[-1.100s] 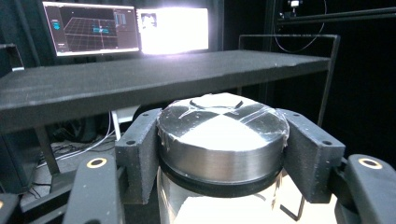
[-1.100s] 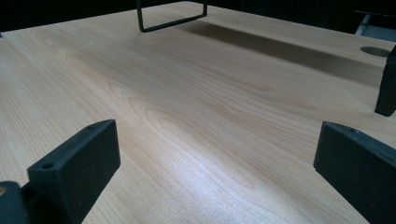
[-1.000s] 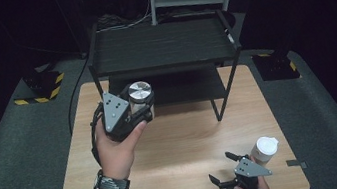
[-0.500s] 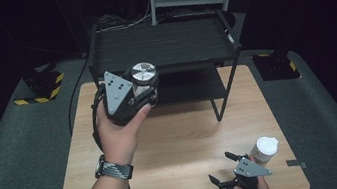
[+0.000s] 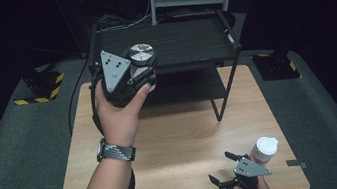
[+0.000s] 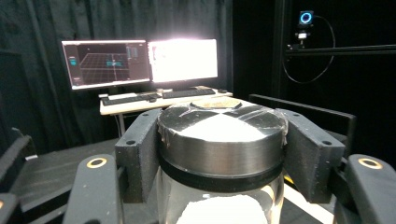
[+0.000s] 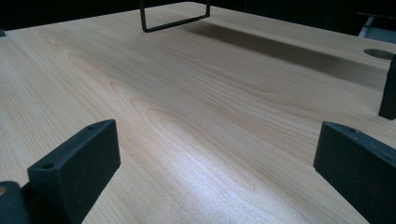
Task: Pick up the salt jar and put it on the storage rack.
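My left gripper (image 5: 141,70) is shut on a glass jar (image 5: 142,54) with a silver metal lid, held up at the front left corner of the black rack's top shelf (image 5: 183,39). In the left gripper view the two jaws clamp the jar (image 6: 222,144) just under its lid, and white powder shows inside the glass. My right gripper (image 5: 221,168) rests low at the table's front edge, open, with bare wood between its jaws (image 7: 215,158). A white lidded cup (image 5: 264,149) stands just to its right.
The black two-level rack stands at the back of the wooden table (image 5: 178,138); one of its thin legs (image 5: 216,102) comes down mid-table. Monitors and a keyboard desk (image 6: 159,95) lie beyond the rack. Grey floor mat (image 5: 22,146) surrounds the table.
The left hand has carried the jar up and forward, from above the table's left side to the rack's top shelf edge. The right gripper has stayed put.
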Demonstrator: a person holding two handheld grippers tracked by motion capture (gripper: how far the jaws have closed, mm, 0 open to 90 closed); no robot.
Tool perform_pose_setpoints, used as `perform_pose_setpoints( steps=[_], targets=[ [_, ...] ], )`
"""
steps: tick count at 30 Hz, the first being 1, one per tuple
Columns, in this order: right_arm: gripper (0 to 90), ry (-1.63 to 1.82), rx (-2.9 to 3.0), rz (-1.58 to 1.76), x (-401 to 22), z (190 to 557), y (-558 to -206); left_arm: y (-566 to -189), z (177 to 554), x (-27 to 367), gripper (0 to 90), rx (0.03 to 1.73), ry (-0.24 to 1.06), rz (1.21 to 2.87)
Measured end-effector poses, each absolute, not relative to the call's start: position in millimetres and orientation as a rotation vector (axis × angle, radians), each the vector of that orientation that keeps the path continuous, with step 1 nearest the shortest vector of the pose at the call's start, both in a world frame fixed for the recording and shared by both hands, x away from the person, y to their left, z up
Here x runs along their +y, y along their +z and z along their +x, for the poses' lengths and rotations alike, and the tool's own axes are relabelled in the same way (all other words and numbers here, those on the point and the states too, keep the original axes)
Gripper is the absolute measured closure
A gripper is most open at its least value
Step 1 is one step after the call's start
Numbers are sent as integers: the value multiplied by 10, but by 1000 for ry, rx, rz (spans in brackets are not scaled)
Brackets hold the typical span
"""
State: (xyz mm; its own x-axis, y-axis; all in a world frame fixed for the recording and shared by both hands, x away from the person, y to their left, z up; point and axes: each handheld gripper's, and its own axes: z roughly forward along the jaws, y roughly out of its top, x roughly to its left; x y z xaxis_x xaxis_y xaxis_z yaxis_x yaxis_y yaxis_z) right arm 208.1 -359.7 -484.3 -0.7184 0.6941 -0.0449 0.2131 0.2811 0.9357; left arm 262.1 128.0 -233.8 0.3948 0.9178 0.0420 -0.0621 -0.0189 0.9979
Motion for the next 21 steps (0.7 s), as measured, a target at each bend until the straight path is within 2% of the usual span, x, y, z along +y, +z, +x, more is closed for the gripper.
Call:
perform_pose_setpoints(
  steps=[21],
  targets=[
    [2, 1447, 2109, 800, -3614, 2084, -4853, -2195, 3137, 1132, 351, 896, 1003, 1311]
  ],
)
